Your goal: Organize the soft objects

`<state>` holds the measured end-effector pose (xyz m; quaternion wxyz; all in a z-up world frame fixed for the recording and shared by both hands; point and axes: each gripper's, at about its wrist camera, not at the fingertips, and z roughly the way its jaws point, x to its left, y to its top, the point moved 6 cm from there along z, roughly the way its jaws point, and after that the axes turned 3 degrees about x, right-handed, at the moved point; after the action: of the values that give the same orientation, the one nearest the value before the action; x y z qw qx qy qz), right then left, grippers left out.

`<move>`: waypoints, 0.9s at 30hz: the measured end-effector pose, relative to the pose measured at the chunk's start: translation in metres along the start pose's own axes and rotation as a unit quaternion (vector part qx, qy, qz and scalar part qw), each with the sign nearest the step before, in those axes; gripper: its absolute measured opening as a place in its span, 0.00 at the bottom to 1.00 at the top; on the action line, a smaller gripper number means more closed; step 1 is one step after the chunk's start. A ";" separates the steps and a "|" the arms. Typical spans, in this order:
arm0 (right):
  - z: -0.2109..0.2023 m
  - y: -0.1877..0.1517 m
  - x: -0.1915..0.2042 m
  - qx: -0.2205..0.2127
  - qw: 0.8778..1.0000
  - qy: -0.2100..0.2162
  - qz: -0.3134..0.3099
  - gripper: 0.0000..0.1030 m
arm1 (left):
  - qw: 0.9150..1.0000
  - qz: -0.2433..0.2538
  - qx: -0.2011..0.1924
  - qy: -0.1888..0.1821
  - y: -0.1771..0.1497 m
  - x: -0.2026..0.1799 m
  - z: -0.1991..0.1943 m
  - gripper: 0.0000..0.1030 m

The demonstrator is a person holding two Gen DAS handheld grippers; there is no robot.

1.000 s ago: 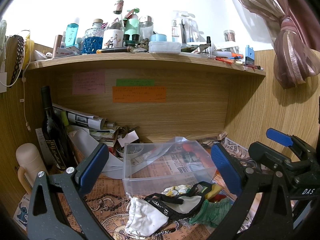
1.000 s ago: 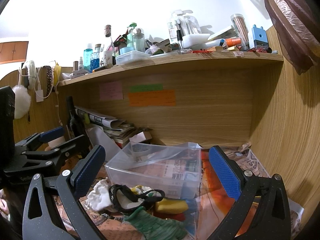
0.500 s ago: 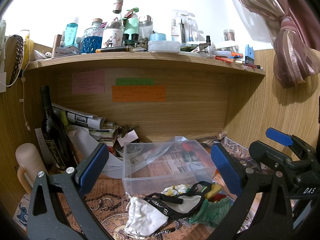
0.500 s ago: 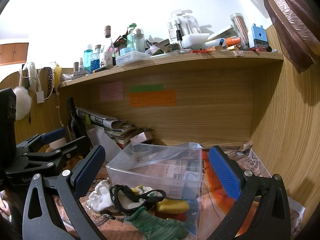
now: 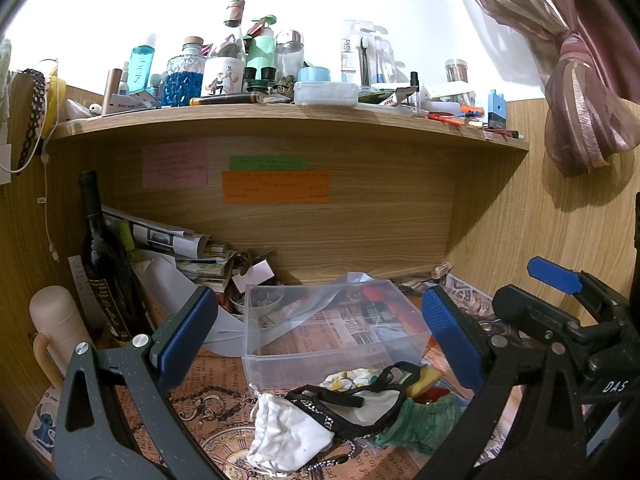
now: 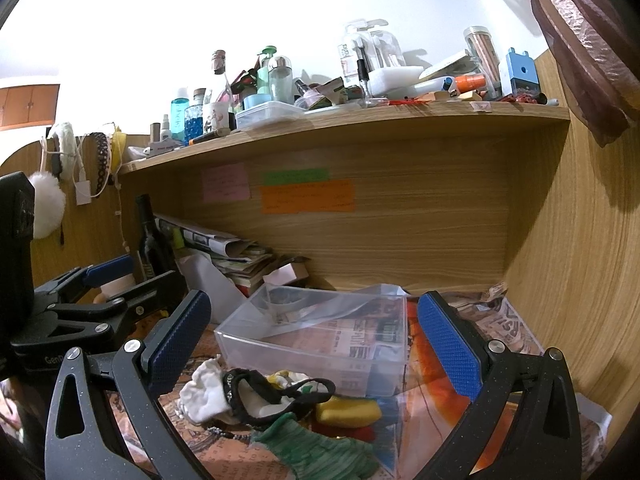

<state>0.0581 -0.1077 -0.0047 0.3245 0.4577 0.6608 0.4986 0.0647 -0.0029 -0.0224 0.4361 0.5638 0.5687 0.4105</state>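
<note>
Both tongs are hovering wide apart and gripping nothing: the left tongs (image 5: 320,328) and the right tongs (image 6: 312,332) are each framing the clear rectangular plastic box (image 5: 332,332), which is sitting on the paper-covered counter (image 5: 208,392). Just near of the box, a heap of soft things is lying: a white crumpled cloth (image 5: 288,432), a black strappy band (image 5: 344,400), a green knitted cloth (image 6: 316,448) and a yellow sponge-like pad (image 6: 348,410).
</note>
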 end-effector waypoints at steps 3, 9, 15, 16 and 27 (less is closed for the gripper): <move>0.000 0.000 0.000 0.001 1.000 0.002 0.000 1.00 | 1.000 0.000 0.000 -0.001 0.000 -0.001 0.000 1.00; 0.008 -0.006 -0.001 0.026 1.000 0.017 0.003 1.00 | 1.000 -0.001 0.011 -0.006 -0.005 -0.001 0.000 1.00; 0.021 -0.028 -0.009 0.066 0.998 0.016 0.006 1.00 | 0.998 -0.003 0.056 -0.006 -0.025 0.008 0.012 1.00; 0.023 -0.033 -0.011 0.074 0.997 0.014 0.006 1.00 | 0.998 -0.004 0.064 -0.005 -0.029 0.010 0.014 1.00; 0.041 -0.078 -0.019 0.160 0.987 0.028 0.014 0.92 | 0.987 -0.020 0.162 0.007 -0.085 0.034 0.041 0.89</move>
<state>0.0792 -0.1170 -0.0913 0.2217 0.4983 0.7345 0.4037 0.0808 0.0279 -0.1171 0.3426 0.6126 0.6422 0.3081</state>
